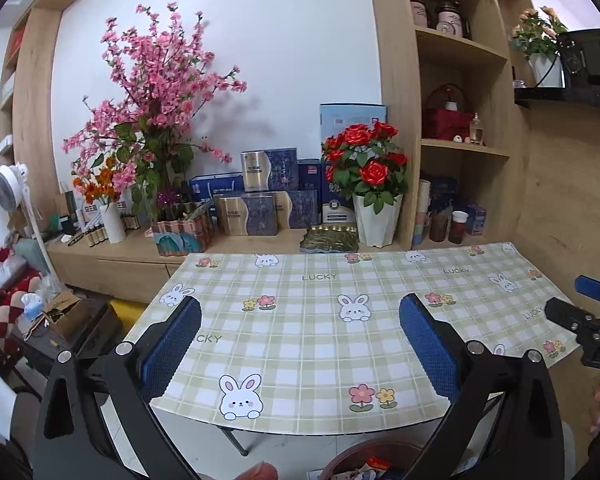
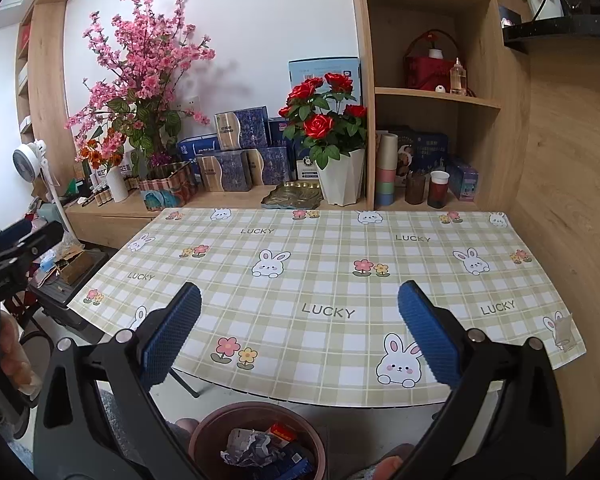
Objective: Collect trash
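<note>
Both your grippers, left and right, hang spread and empty; swinging low risks knocking the near trash bin over.

A round reddish-brown trash bin stands upright on the floor just below the near edge of the table. Inside it lie crumpled grey paper, a small red-and-orange wrapper and a dark blue packet, heaped together.
</note>
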